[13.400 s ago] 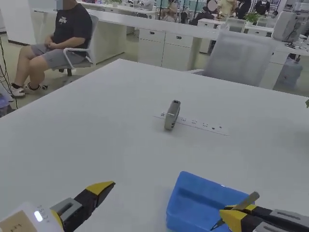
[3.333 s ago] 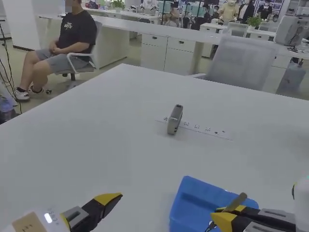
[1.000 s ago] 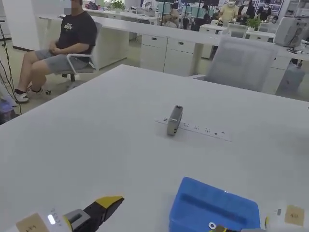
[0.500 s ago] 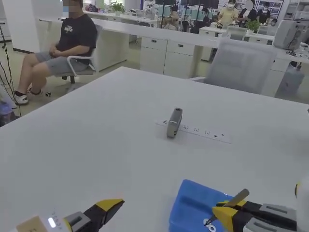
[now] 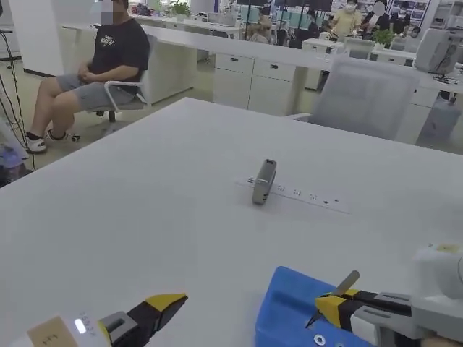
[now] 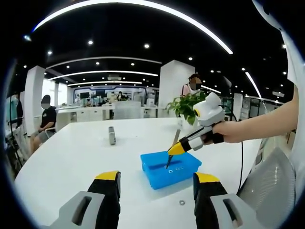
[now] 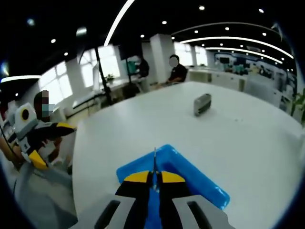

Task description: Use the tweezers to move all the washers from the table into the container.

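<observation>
My right gripper (image 5: 329, 303) is shut on the thin metal tweezers (image 5: 348, 281), whose tips point down into the blue container (image 5: 286, 311). A small washer (image 5: 319, 339) lies inside the container, close to the tips. The left gripper view shows the tweezers (image 6: 170, 160) over the container (image 6: 162, 177), a couple of washers (image 6: 177, 168) inside, and one washer (image 6: 181, 202) on the white table in front of it. My left gripper (image 6: 157, 177) is open and holds nothing, low at the near left (image 5: 155, 307). I cannot tell whether the tweezer tips (image 7: 154, 153) hold a washer.
A grey box-shaped device (image 5: 263, 181) stands mid-table by a flush socket strip (image 5: 311, 195). An office chair (image 5: 365, 97) sits at the far edge. A person (image 5: 101, 61) sits on a chair to the far left. A potted plant (image 6: 188, 106) stands beyond the container.
My right gripper with the tweezers came back from the lower right to above the blue container. The left gripper stayed put; the head camera shifted a little.
</observation>
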